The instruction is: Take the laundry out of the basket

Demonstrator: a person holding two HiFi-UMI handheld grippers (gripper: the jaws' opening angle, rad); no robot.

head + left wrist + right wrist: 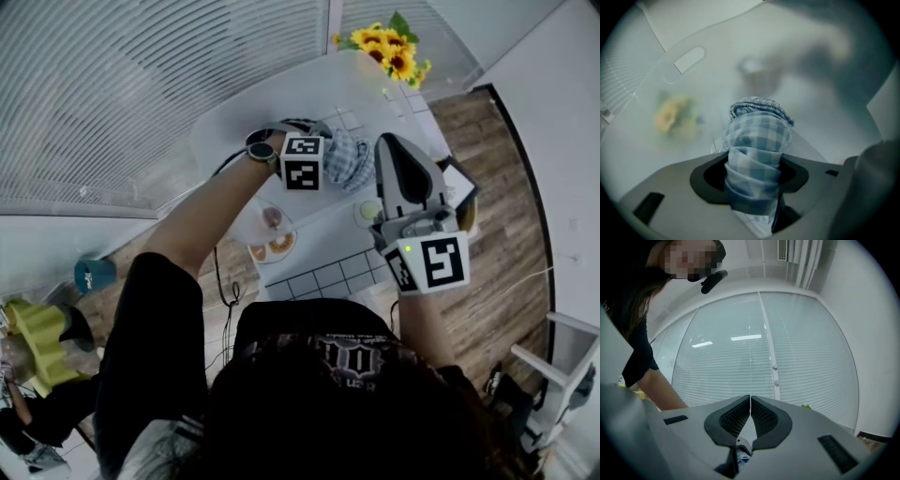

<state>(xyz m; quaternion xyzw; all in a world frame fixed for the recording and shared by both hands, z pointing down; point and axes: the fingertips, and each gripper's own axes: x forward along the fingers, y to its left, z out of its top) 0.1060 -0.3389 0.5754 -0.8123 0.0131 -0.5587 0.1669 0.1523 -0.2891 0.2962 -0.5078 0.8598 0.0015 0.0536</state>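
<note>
In the left gripper view a blue-and-white checked cloth (757,140) is bunched into a tight column between the pads of my left gripper (754,176), which is shut on it. The cloth's crumpled top stands just past the fingertips, inside the translucent white basket (689,59). From the head view, the left gripper (314,150) points steeply down into the basket (239,117) on the table, with the cloth (349,157) beside its marker cube. My right gripper (396,141) is held level to the right of the basket, its jaws shut and empty (750,401).
The basket stands on a white tiled table (323,272) by the window blinds (141,94). Sunflowers (386,47) stand at the far end. A plate of food (272,246) and a small cup (367,212) lie near me. A white chair (562,361) is at the right.
</note>
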